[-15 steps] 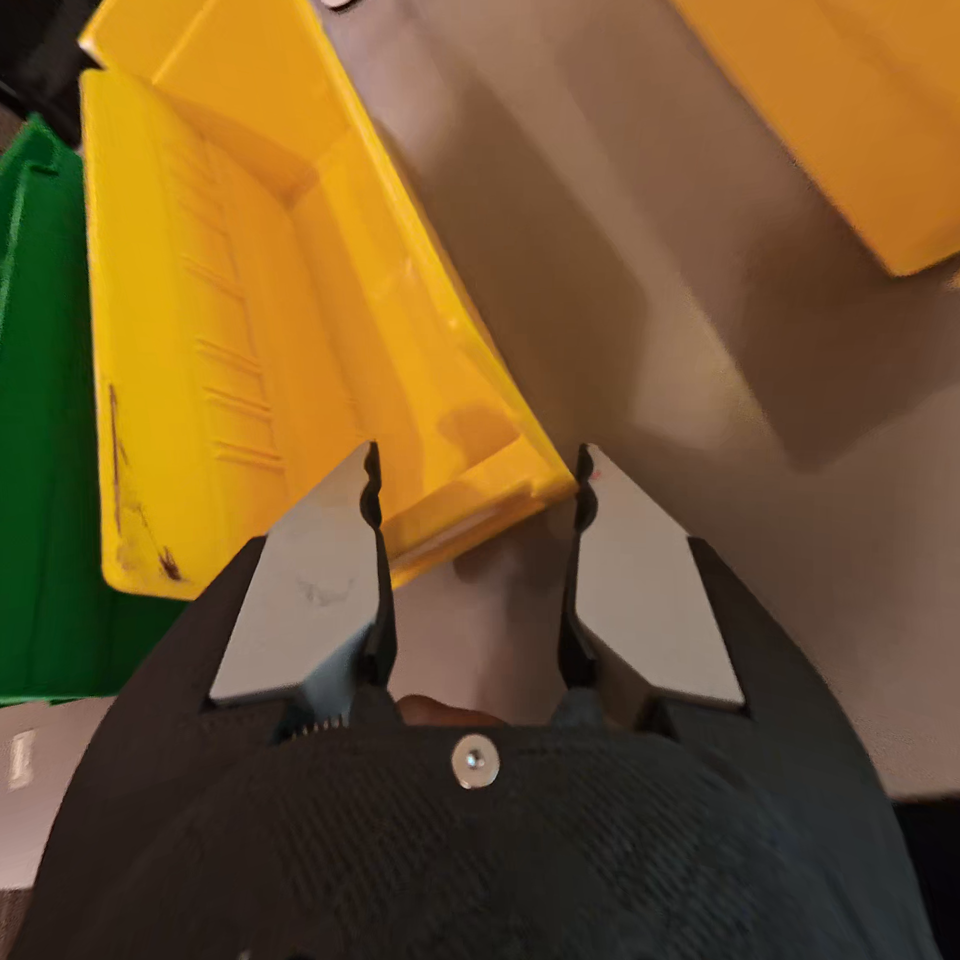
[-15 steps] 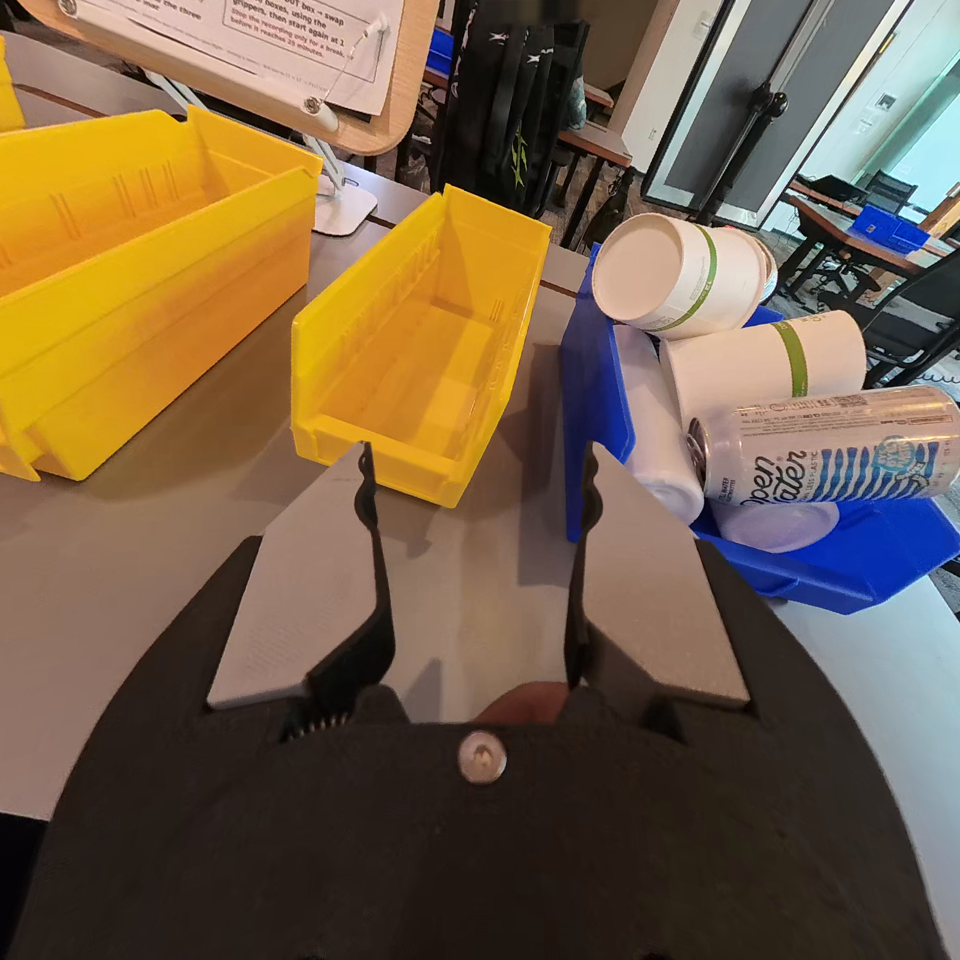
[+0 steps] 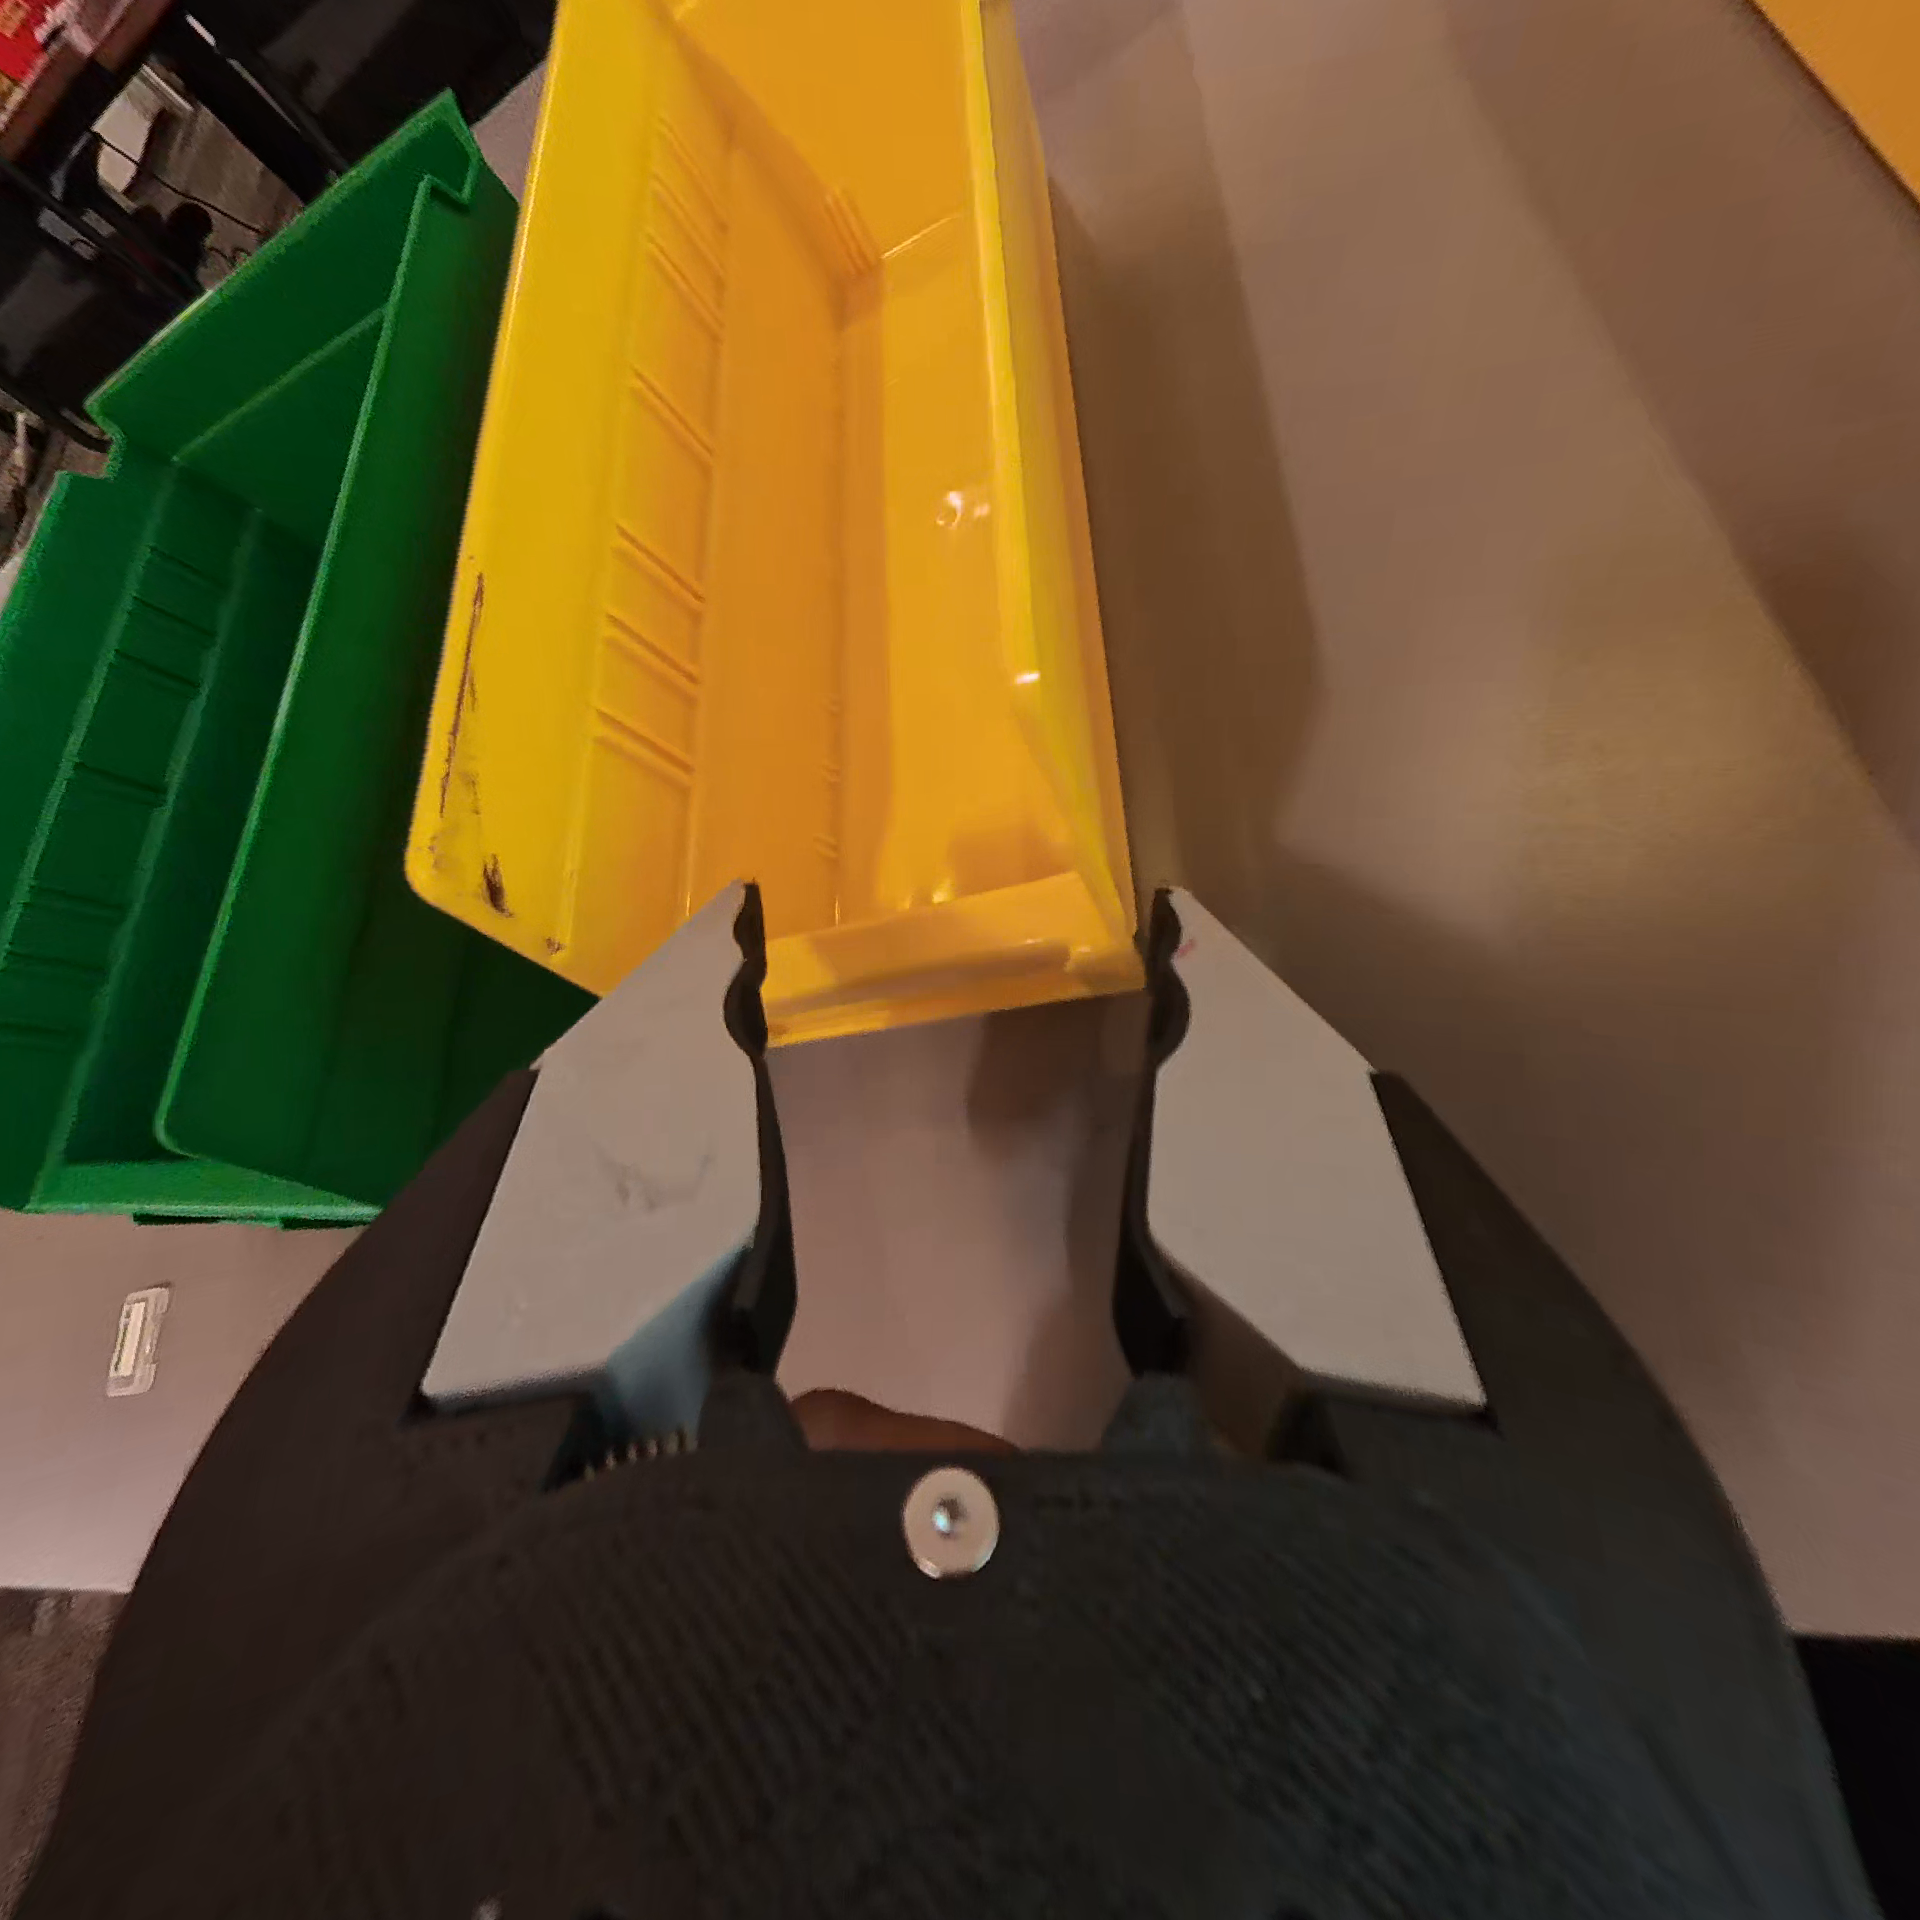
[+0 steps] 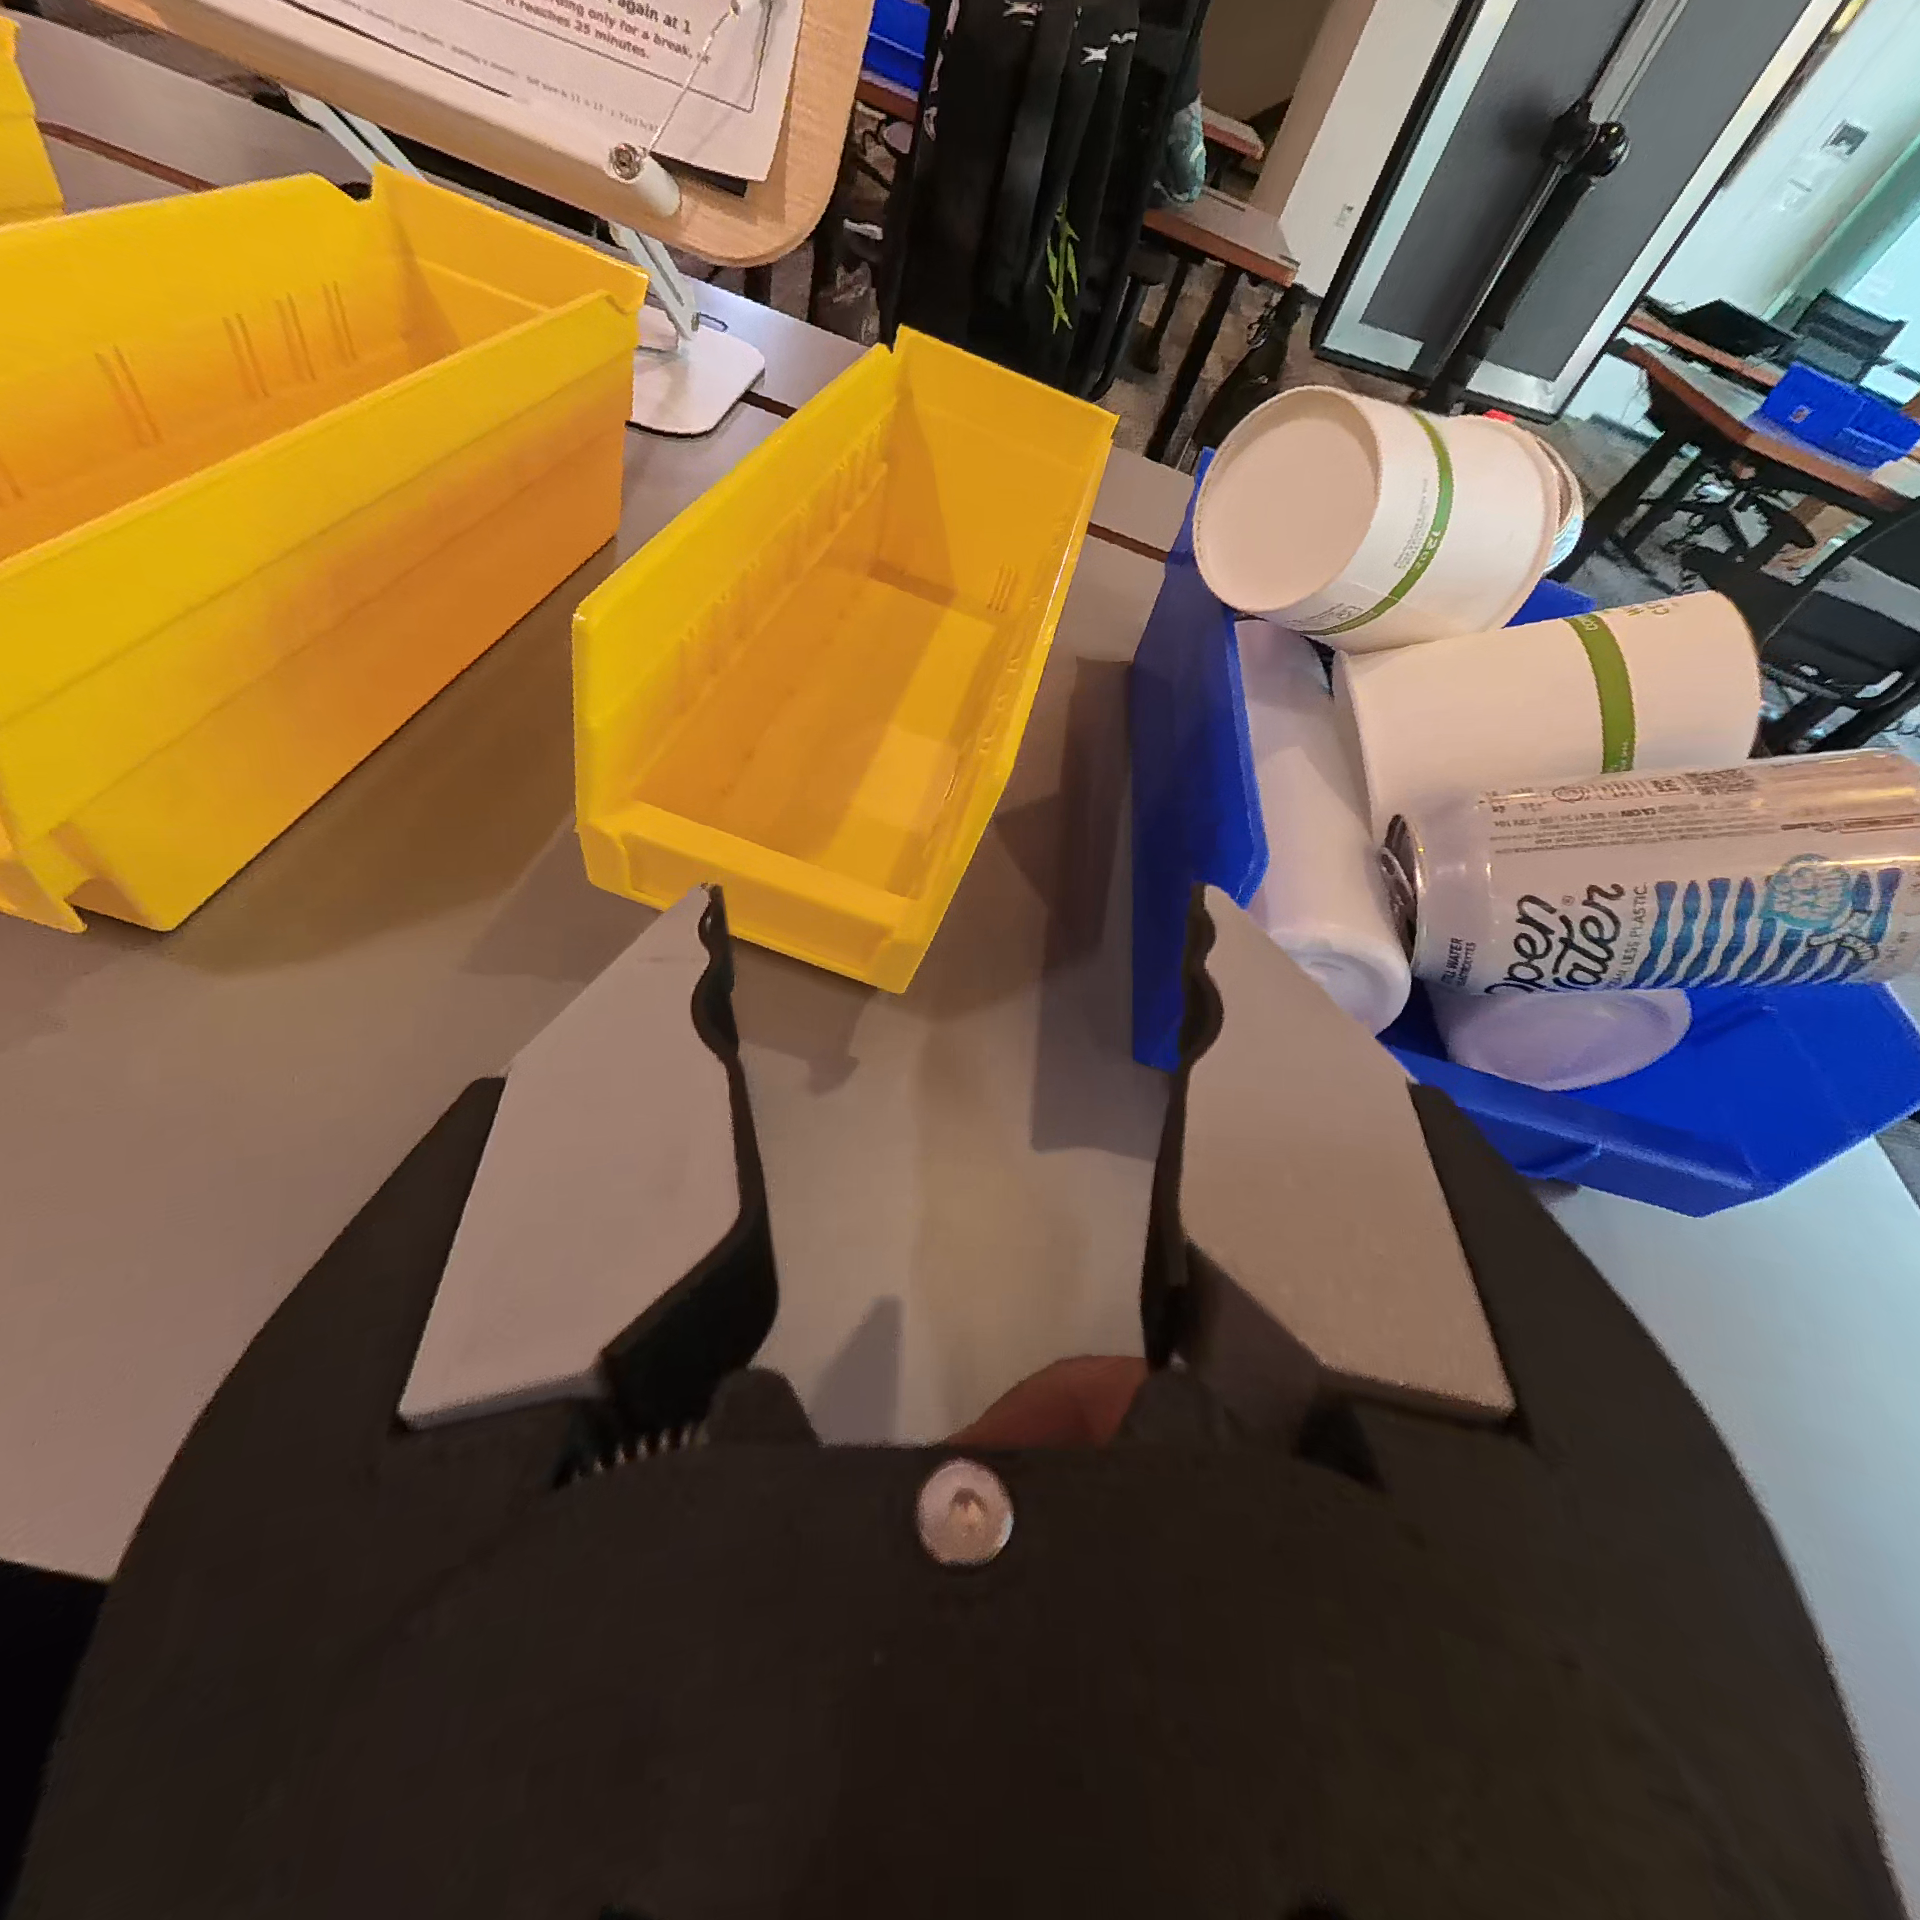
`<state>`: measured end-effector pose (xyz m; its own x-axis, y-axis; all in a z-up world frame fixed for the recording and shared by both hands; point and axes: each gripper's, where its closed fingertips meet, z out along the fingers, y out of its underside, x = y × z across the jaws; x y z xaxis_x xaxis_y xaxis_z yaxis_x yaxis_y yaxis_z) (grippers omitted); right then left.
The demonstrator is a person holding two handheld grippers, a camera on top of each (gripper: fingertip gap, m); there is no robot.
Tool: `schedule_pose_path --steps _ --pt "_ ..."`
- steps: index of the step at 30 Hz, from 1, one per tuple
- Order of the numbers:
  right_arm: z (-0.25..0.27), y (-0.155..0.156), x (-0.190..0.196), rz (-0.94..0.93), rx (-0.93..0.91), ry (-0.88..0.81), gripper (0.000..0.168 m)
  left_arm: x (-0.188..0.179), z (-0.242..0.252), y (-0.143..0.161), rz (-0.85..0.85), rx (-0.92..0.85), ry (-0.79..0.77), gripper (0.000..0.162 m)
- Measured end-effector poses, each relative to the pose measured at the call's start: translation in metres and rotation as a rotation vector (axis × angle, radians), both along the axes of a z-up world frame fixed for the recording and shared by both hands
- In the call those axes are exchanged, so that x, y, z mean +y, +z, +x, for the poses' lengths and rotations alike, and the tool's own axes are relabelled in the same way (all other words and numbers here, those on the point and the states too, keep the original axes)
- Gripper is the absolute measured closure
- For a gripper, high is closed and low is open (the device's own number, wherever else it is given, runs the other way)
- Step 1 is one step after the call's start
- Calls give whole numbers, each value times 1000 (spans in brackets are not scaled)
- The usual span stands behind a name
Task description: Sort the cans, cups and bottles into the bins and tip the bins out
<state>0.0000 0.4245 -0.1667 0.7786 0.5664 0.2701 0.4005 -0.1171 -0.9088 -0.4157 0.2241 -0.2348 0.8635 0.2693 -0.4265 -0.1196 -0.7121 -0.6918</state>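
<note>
In the left wrist view an empty yellow bin [image 3: 790,582] lies straight ahead of my open, empty left gripper [image 3: 951,935], whose tips reach its near front lip. Green bins [image 3: 239,790] stand to its left. In the right wrist view my right gripper [image 4: 956,925] is open and empty above the grey table. A small empty yellow bin [image 4: 831,707] sits just ahead of it. A blue bin [image 4: 1195,748] to the right holds white paper cups [image 4: 1382,530] lying on their sides and a silver can [image 4: 1683,883].
A larger yellow bin [image 4: 260,540] stands at the left in the right wrist view. A stand with a clipboard and paper [image 4: 582,94] is behind the bins. Chairs, bags and desks lie beyond the table's far edge. A corner of another yellow bin [image 3: 1870,94] shows top right.
My left gripper has swung left and lined up with the yellow bin, bringing the green bins more into view. My right gripper has edged forward toward the small yellow bin and blue bin.
</note>
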Motion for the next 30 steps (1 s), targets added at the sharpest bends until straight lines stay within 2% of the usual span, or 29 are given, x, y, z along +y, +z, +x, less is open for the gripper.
schedule_pose_path --steps 8,12,18,20,23,30 --pt "0 2 -9 -66 18 56 80 -13 3 3 -36 -29 -26 89" --pt "-5 -4 -12 -96 6 83 80 3 19 -5 -12 -67 -86 101" --pt "-10 -8 -16 -100 -11 101 79 32 46 -14 26 -66 -174 100" --pt "-11 -8 -16 -104 -6 105 79 39 55 -15 40 -69 -210 105" --pt "-9 -8 -16 -106 -10 103 79 39 51 -19 23 -55 -183 100" --pt "22 1 1 -103 -15 48 78 25 41 3 75 -88 -167 100"
